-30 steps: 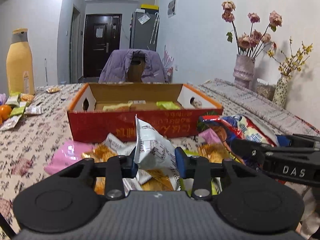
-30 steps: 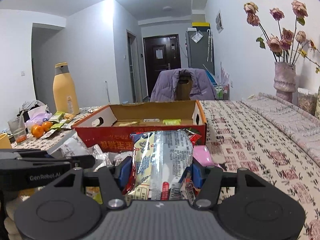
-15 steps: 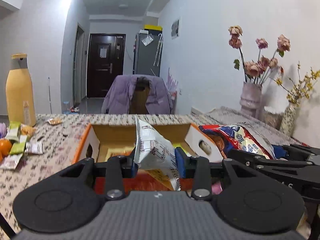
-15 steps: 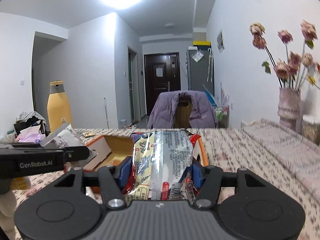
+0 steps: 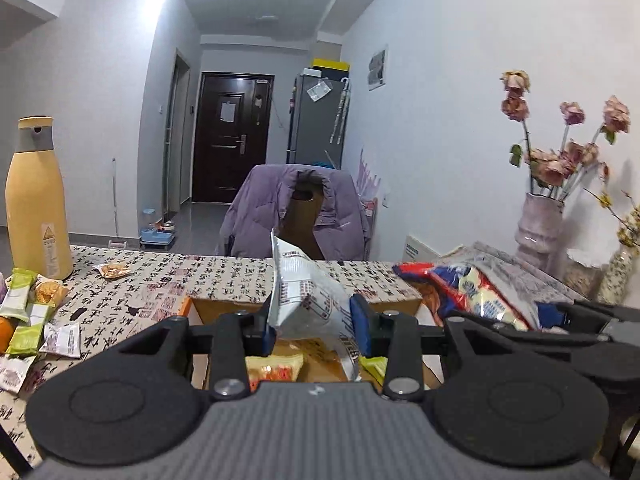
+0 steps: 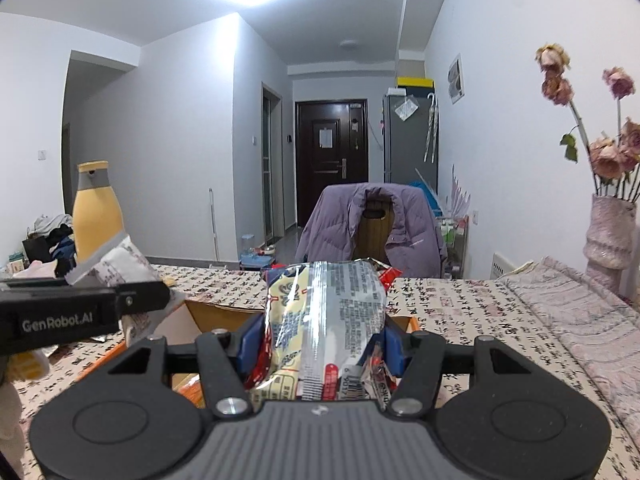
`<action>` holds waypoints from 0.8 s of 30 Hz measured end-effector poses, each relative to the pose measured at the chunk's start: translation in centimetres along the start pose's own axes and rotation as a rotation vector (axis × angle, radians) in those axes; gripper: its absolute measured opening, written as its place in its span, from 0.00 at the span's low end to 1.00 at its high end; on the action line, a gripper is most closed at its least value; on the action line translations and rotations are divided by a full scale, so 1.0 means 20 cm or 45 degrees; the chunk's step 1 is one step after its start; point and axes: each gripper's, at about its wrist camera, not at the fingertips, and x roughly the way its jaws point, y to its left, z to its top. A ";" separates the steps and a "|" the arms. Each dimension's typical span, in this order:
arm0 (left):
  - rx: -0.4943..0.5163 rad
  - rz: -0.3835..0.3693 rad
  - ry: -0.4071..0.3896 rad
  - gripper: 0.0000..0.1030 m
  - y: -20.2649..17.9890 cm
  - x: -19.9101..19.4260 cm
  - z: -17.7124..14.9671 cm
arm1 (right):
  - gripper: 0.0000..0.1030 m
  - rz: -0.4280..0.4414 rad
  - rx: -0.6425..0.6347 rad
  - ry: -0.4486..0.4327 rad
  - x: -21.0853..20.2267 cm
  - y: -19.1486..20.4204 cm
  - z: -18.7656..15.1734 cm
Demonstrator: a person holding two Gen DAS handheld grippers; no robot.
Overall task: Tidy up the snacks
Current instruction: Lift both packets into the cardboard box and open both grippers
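While both packets hang above the cardboard box (image 5: 224, 304), the step in hand looks like the carry-and-drop into it. The left gripper (image 5: 312, 322) has its blue pads clamped on a white snack packet (image 5: 308, 292), centre of the left wrist frame; its long axis runs roughly upright, one corner pointing to the top of the frame. The right gripper (image 6: 316, 342) is clamped on a larger yellow-and-silver snack bag (image 6: 324, 320), centre of the right wrist frame, its long axis running away from the camera toward the purple jacket (image 6: 340, 224). Small packets already lie in the box, low in the left view. Next, I judge, each hand should lower over the box floor and part its pads, one at a time so the bags do not collide.
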 end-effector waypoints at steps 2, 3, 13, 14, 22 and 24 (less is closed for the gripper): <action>-0.009 0.020 0.005 0.36 0.02 0.07 0.01 | 0.57 0.002 -0.015 0.051 0.09 0.00 0.00; -0.015 0.031 0.010 0.36 0.02 0.11 0.01 | 0.57 -0.004 -0.025 0.082 0.14 0.00 0.00; -0.039 0.070 0.112 0.36 0.12 0.29 -0.15 | 0.57 -0.012 -0.005 0.183 0.33 -0.02 -0.16; -0.032 0.067 0.126 0.36 0.12 0.31 -0.16 | 0.57 -0.008 -0.009 0.185 0.32 -0.01 -0.17; -0.040 0.069 0.152 0.55 0.14 0.31 -0.21 | 0.64 -0.028 -0.004 0.226 0.30 -0.02 -0.20; -0.046 0.089 0.124 0.83 0.14 0.29 -0.21 | 0.84 -0.029 0.020 0.222 0.30 -0.04 -0.19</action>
